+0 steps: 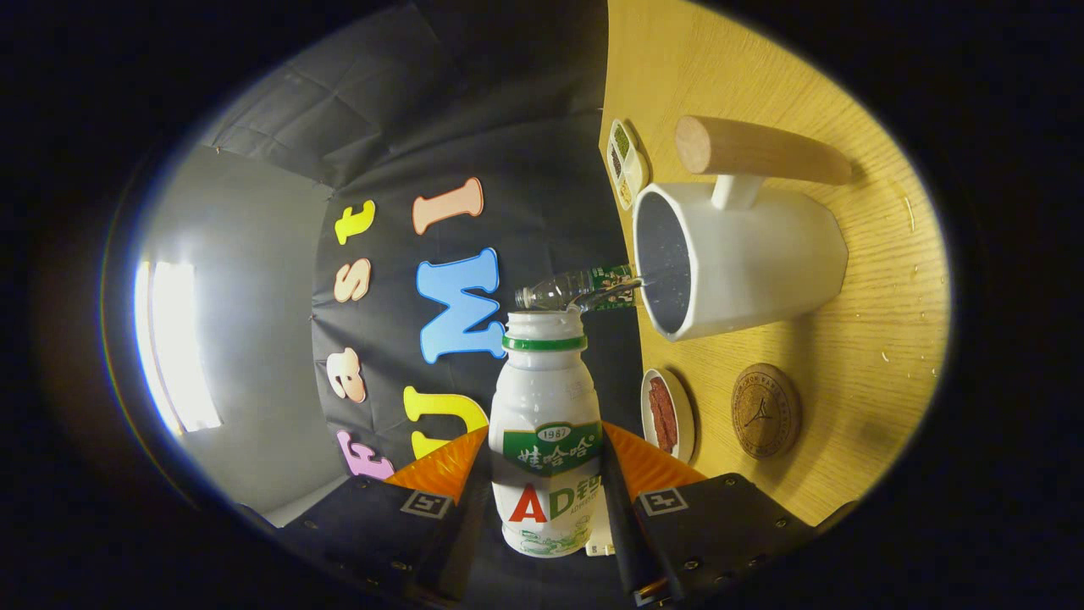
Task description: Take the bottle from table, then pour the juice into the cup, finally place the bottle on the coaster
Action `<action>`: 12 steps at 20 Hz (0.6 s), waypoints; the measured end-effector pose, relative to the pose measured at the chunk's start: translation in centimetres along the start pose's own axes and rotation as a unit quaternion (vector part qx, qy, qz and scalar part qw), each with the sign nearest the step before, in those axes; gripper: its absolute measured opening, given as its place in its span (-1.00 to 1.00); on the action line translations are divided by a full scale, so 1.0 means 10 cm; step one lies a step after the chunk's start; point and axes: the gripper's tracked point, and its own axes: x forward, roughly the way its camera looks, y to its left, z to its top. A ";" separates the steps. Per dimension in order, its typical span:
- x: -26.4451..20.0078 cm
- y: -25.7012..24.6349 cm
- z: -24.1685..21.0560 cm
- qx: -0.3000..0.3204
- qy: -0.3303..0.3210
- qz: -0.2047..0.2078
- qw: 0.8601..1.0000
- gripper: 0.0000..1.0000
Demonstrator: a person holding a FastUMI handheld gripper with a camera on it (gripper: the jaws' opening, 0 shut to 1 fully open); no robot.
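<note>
My gripper (pixel 546 483) clamps the white bottle (pixel 544 432) between both fingers, tipped sideways with its open mouth just short of the white cup (pixel 745 254) on the wooden table (pixel 881 322). Pouring looks underway or about to start; the round coaster (pixel 765 411), beside the cup, waits bare for the bottle.

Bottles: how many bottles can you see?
2. A white drink bottle is gripped between the tool's fingers. A small clear plastic bottle lies just beyond its open mouth, by the white cup's rim. More may be hidden.
</note>
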 end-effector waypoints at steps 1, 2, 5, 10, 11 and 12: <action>0.00 0.00 0.01 0.001 -0.001 0.001 1.000 0.31; 0.01 0.00 0.01 0.002 -0.002 0.002 1.000 0.30; 0.01 0.00 0.04 0.010 -0.008 0.005 1.000 0.31; 0.01 -0.01 0.08 0.018 -0.011 0.006 1.000 0.31; 0.01 -0.01 0.08 0.017 -0.012 0.007 1.000 0.31; 0.02 -0.01 0.08 0.017 -0.012 0.007 1.000 0.31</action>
